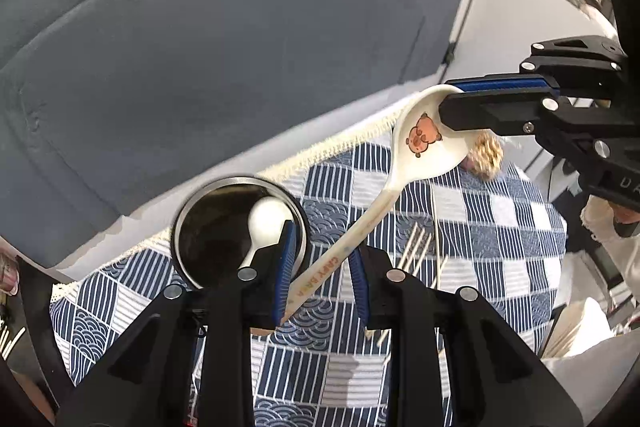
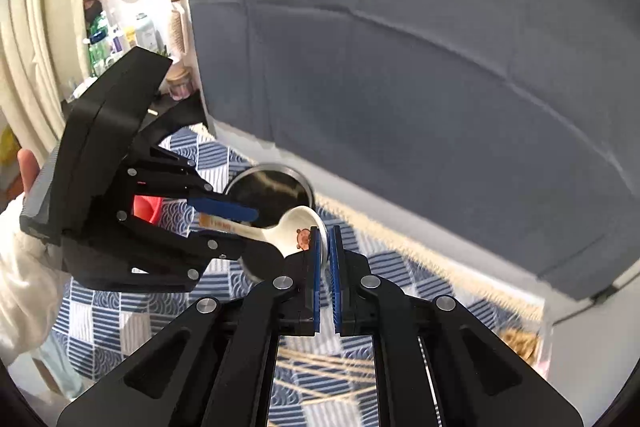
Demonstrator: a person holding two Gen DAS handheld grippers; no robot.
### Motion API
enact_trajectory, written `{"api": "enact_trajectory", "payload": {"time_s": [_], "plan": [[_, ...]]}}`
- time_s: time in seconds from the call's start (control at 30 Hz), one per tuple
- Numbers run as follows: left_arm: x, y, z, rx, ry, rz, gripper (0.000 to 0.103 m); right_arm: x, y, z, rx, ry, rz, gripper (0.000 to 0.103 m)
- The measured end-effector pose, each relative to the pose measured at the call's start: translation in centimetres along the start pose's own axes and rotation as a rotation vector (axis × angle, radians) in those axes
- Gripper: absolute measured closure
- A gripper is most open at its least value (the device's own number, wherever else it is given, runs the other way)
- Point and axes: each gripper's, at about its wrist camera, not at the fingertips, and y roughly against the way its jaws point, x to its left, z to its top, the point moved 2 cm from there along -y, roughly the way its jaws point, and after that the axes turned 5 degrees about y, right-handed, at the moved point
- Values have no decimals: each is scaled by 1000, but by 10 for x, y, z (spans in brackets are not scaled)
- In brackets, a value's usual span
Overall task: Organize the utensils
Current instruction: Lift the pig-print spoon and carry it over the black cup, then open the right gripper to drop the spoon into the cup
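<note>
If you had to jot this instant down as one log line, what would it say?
right gripper: shut on spoon bowl rim | left gripper: around spoon handle | spoon: held above checked cloth | metal cup: holds another white spoon

Ahead of the jaws we see a broad grey-blue upholstered surface (image 1: 208, 39) with stitched seams, filling most of both views. Below the jaws lies a cloth (image 1: 500, 227) of blue and white checks and stripes, its cream fringe (image 2: 432, 251) running along the far side, next to a pale ledge. Up and to the left of the right-hand jaws hang cream curtains (image 2: 44, 7), and beside them a shelf of bottles (image 2: 120, 39) stands in bright light.
</note>
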Motion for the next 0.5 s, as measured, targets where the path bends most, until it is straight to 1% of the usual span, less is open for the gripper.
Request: {"api": "enact_trajectory", "payload": {"time_s": [0.13,0.17,0.3,0.4,0.43,0.47,0.5], "plan": [[10,-2,14,-22,14,-5,76,-3,-3,15,-15,35,-22,98],[12,-5,16,-26,16,5,76,-4,-5,19,-17,46,-27,98],[18,-17,19,-18,20,11,78,-3,-18,26,-3,85,-40,98],[26,-29,18,-6,43,2,78,-2,-28,28,6,108,-28,97],[28,-33,17,-4,41,5,78,0,-32,29,10,112,-10,97],[29,-36,15,-4,37,15,63,2,-36,31,15,117,12,96],[29,-38,12,-3,36,28,36,4,-40,33,18,125,21,95]]}}
